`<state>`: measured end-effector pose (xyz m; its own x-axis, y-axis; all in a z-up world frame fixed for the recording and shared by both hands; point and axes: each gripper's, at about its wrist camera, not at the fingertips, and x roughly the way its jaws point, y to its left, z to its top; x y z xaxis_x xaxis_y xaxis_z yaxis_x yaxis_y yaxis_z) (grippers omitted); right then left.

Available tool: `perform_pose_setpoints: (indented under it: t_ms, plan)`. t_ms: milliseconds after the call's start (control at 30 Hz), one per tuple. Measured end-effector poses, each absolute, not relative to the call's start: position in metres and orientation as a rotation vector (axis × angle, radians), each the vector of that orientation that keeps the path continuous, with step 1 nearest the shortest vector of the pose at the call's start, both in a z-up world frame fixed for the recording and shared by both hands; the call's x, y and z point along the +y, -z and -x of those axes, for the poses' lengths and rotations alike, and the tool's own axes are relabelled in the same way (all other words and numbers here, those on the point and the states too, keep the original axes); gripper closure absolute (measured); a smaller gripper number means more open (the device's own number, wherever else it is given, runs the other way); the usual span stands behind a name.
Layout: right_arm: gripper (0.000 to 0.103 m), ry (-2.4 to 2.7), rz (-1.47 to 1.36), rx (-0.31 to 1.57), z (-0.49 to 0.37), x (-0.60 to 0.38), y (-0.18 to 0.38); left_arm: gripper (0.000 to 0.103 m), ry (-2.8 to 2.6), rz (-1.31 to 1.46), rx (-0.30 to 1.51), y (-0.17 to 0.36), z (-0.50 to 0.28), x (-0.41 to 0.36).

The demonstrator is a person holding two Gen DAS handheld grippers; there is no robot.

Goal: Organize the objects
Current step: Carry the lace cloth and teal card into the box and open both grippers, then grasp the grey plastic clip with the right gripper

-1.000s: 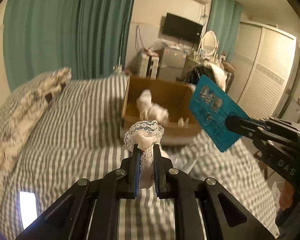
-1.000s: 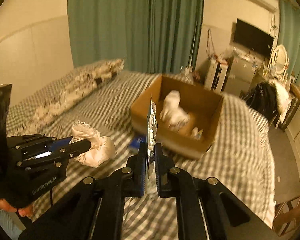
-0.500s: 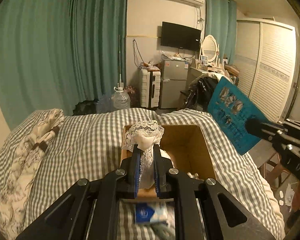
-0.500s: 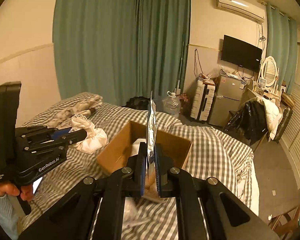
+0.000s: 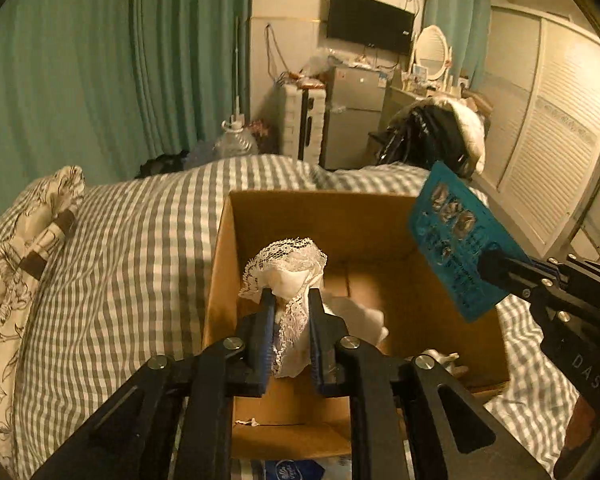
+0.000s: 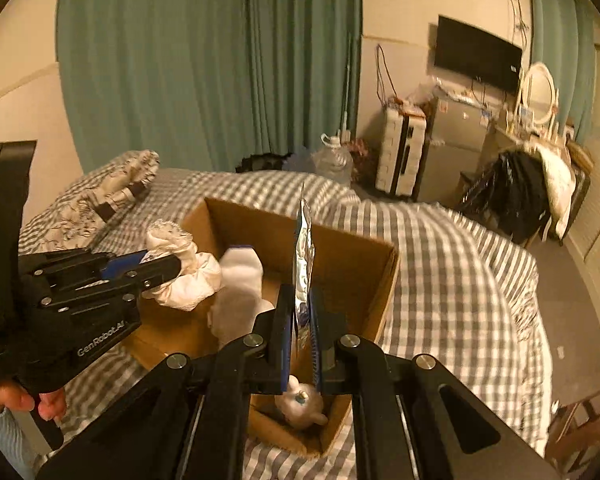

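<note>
An open cardboard box [image 5: 236,240] [image 6: 384,276] sits on the checked bed. My left gripper [image 5: 290,300] is shut on a white lace cloth [image 5: 288,268] and holds it over the box's left part; it also shows in the right wrist view [image 6: 172,264] with the cloth [image 6: 188,272]. My right gripper [image 6: 300,316] is shut on a blue foil packet [image 6: 302,256], seen edge-on, above the box's near right part. The packet's blue face [image 5: 456,244] shows in the left wrist view, held by the right gripper [image 5: 488,268]. White cloth [image 6: 240,292] and a small figurine [image 6: 300,404] lie inside the box.
A patterned pillow [image 5: 24,248] lies at the bed's left. A blue tissue pack [image 5: 296,470] lies in front of the box. Green curtains, a water jug [image 5: 236,140], a small fridge [image 5: 352,112] and a wardrobe [image 5: 548,128] stand beyond the bed.
Both grippers have moved forward and tilted down over the box with their loads. The box now fills the lower middle of both views.
</note>
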<state>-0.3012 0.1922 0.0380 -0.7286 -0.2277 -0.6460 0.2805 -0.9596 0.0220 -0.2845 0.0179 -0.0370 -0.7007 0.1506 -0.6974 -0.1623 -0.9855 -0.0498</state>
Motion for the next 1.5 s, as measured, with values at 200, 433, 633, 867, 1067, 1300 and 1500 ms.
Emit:
perform_pose_setpoints:
  t_ms: [200,433,633,867,1067,1300,1500]
  plan:
    - [0.056,2.726,-0.966,0.105,0.296,0.202,-0.042,0.025,-2.796,1.078,0.007,0.027,0.269,0.011]
    - [0.04,2.797,-0.857,0.102,0.25,0.212,-0.093,0.011,-2.852,1.03,0.015,-0.012,0.224,-0.002]
    - [0.028,2.845,-0.79,0.144,0.195,0.219,-0.138,0.002,-2.935,0.983,0.025,-0.042,0.176,-0.018]
    - [0.018,2.786,-0.817,0.205,0.133,0.21,-0.132,0.0,-3.009,0.979,0.057,-0.025,0.117,-0.027]
    - [0.018,2.726,-0.947,0.214,0.115,0.192,-0.07,0.0,-2.983,1.049,-0.097,0.024,0.081,-0.036]
    - [0.018,2.644,-1.156,0.23,0.124,0.171,0.007,0.0,-2.962,1.17,-0.075,0.06,0.077,-0.039]
    - [0.018,2.605,-1.217,0.258,0.137,0.156,0.028,0.0,-2.96,1.168,-0.084,0.065,0.078,-0.044]
